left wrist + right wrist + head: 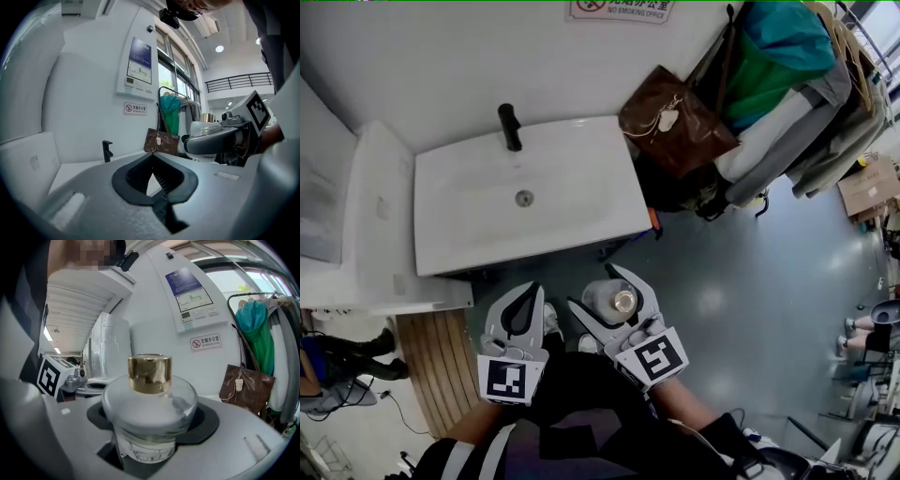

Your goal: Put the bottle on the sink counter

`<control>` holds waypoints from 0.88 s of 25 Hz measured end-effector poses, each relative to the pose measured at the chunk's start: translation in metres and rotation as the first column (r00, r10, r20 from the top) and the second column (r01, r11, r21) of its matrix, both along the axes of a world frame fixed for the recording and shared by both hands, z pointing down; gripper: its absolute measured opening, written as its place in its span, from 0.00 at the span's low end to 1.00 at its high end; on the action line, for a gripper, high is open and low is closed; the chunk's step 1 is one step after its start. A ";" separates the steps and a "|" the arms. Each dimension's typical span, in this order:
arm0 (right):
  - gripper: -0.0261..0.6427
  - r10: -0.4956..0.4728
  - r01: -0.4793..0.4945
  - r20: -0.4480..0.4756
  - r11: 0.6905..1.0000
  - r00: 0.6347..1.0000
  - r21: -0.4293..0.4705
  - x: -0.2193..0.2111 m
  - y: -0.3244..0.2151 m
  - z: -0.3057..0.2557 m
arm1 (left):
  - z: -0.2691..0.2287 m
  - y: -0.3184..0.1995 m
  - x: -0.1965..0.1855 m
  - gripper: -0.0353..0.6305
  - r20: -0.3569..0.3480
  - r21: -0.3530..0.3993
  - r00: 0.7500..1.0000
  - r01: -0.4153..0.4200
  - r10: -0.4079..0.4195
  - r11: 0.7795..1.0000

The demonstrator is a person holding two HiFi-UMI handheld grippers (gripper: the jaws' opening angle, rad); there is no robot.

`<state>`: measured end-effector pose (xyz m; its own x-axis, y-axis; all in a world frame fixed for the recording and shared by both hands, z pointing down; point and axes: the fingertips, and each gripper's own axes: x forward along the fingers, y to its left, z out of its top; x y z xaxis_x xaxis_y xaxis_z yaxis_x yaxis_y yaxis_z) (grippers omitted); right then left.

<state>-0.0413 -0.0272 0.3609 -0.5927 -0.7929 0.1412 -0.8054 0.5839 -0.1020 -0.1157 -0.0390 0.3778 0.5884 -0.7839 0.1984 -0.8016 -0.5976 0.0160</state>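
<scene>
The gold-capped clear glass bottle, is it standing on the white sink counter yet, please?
No, the right gripper holds the bottle above the floor, short of the counter.

- Clear glass bottle, white label, shiny gold cap.
- Pale grey left gripper and right gripper, black-and-white square markers.
- White sink, black tap.
- Brown bag; green and teal garments.

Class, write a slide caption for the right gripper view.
Right tongs grip a clear round glass bottle with a gold cap.
</scene>
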 end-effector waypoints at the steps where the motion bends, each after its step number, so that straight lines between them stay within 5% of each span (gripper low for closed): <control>1: 0.54 0.011 -0.011 -0.004 1.000 1.000 -0.006 -0.001 -0.007 0.001 | 0.000 -0.007 -0.001 0.05 -0.002 0.002 1.000 -0.009 0.009 1.000; 22: 0.54 0.168 -0.168 -0.061 0.986 0.984 0.000 -0.014 -0.088 -0.006 | -0.008 -0.097 -0.023 0.05 -0.071 0.030 0.990 -0.123 0.124 0.992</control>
<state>-0.0552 -0.1149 0.3548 -0.4415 -0.8796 0.1772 -0.8967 0.4396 -0.0522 -0.1383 -0.1357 0.3702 0.6931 -0.7085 0.1328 -0.7189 -0.6929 0.0548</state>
